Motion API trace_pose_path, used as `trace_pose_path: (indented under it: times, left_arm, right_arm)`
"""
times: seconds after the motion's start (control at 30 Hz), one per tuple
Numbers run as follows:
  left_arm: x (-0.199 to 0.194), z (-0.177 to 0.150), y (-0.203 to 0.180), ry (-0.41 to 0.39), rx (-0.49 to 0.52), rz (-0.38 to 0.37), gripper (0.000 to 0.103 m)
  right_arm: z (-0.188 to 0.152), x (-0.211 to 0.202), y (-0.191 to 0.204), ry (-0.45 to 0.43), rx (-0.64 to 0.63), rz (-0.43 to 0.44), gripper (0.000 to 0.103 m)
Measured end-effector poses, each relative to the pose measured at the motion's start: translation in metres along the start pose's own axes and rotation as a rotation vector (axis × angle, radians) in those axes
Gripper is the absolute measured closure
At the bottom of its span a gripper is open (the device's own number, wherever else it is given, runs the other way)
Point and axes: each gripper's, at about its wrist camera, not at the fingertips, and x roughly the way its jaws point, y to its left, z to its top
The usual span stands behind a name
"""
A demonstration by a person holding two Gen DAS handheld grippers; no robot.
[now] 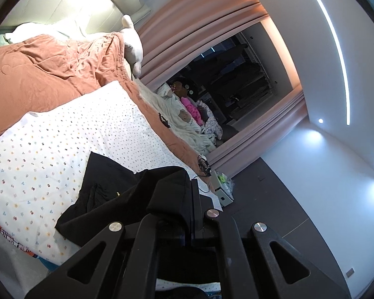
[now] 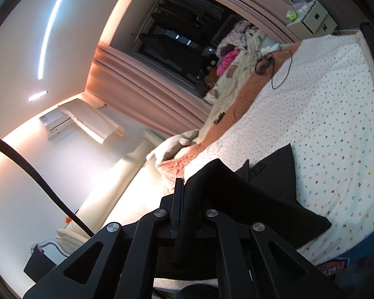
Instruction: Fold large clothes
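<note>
Between both tongs (image 1: 190,186), black garment (image 1: 107,194)

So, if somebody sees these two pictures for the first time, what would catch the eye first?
Probably the black garment, dark against the white dotted sheet of the bed, with a part of it pinched in each of the two grippers, left and right. Next, the rust-orange blanket at the head of the bed, and the pink curtain around the dark window.

A garment (image 1: 107,186) lies on the bed (image 1: 49,144) near its foot edge; a quilt (image 1: 49,64) lies toward the headboard, a cable (image 2: 281,67) probably along the far edge.
</note>
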Motion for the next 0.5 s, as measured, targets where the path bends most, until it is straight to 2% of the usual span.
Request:
trace_pose_path:
  times: [0.3,0.5]
  left_arm:
    - [0.056,0.025,0.020,0.013,-0.028,0.056,0.099]
    - [0.099,0.038,0.046,0.036,-0.052,0.103,0.099]
  right_arm:
    - [0.043,0.052,0.004,0.032,0.015,-0.063,0.103]
    - [0.053,0.088,0.011,0.069,0.004,-0.111,0.103]
